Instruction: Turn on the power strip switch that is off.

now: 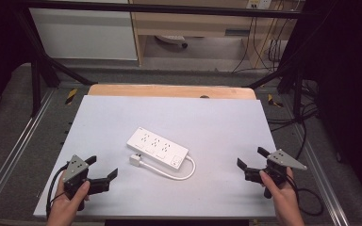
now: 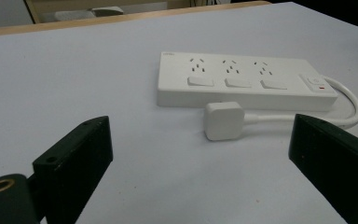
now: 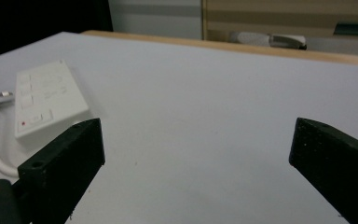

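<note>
A white power strip (image 1: 157, 148) with three socket groups lies flat near the middle of the white table (image 1: 217, 117). Its short white cable (image 1: 179, 175) loops round to a white plug (image 1: 136, 160) that rests on the table beside the strip's near edge. The left gripper view shows the strip (image 2: 242, 81) and the plug (image 2: 223, 120) ahead of the jaws. My left gripper (image 1: 102, 167) is open at the front left, a hand's width from the plug. My right gripper (image 1: 252, 157) is open at the front right; the strip (image 3: 46, 100) lies off to its left.
A wooden table edge (image 1: 169, 90) runs along the far side of the white board. Black frame posts (image 1: 37, 70) stand at both far corners. Cables (image 1: 306, 117) trail on the floor to the right. A cabinet (image 1: 193, 23) stands behind.
</note>
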Tool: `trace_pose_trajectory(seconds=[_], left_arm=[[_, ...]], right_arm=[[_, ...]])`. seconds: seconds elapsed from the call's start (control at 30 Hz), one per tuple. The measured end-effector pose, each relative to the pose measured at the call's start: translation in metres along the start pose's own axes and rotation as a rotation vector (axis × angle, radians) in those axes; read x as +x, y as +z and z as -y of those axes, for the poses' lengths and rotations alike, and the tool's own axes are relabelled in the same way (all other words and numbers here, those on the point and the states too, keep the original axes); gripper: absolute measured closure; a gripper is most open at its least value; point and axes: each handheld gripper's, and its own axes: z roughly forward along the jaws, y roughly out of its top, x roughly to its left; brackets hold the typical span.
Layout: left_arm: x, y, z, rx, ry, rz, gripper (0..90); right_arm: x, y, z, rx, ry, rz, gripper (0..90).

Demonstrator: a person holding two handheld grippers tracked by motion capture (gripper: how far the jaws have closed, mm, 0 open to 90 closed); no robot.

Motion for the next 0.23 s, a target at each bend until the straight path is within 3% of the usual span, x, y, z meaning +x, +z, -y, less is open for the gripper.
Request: trace_pose_trajectory(seconds=[0.1, 0.2, 0.23], left_arm=[[0.0, 0.001, 0.0, 0.005, 0.0, 0.004, 6.2], [0.0, 0.002, 0.001, 0.008, 0.002, 0.004, 6.2], [-0.001, 0.003, 0.001, 0.009, 0.001, 0.006, 6.2]], right_arm=[[0.004, 0.008, 0.005, 0.031, 0.006, -0.018, 4.1], [0.007, 0.014, 0.007, 0.06, -0.008, -0.005, 4.1], [0.008, 0.022, 0.012, 0.13, -0.023, 0.024, 4.1]])
